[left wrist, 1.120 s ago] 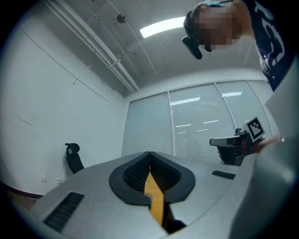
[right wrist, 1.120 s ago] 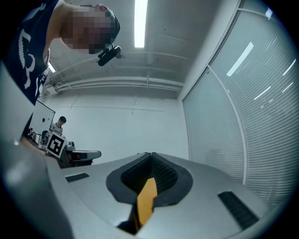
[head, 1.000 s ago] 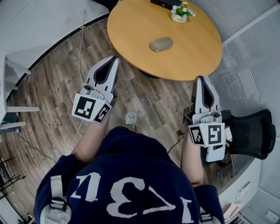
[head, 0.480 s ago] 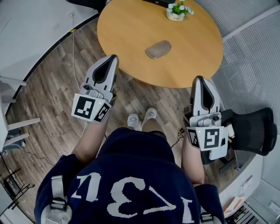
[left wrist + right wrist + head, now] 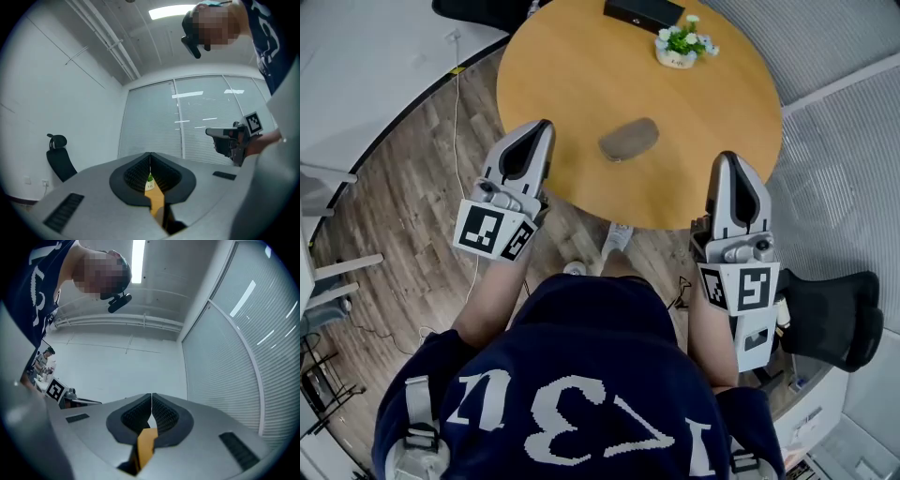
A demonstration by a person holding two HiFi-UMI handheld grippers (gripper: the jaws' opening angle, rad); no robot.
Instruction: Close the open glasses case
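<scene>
The case [image 5: 628, 139] lies near the middle of the round table [image 5: 712, 122], slightly toward the near edge; whether its lid is open cannot be determined from the head view. One potted plant [image 5: 679, 43] stands near the far edge. One black box [image 5: 643, 13] sits at the far edge, cut off by the frame. Two grippers are present. The left gripper [image 5: 540, 127] is at the near-left edge, jaws fully together and holding nothing. The right gripper [image 5: 729, 159] is at the near-right edge, jaws likewise together and empty. Both are well apart from the case. One black chair [image 5: 830, 314] stands off the right edge, partly hidden by the right gripper. Two shoes [image 5: 619, 236] show below the near edge.
</scene>
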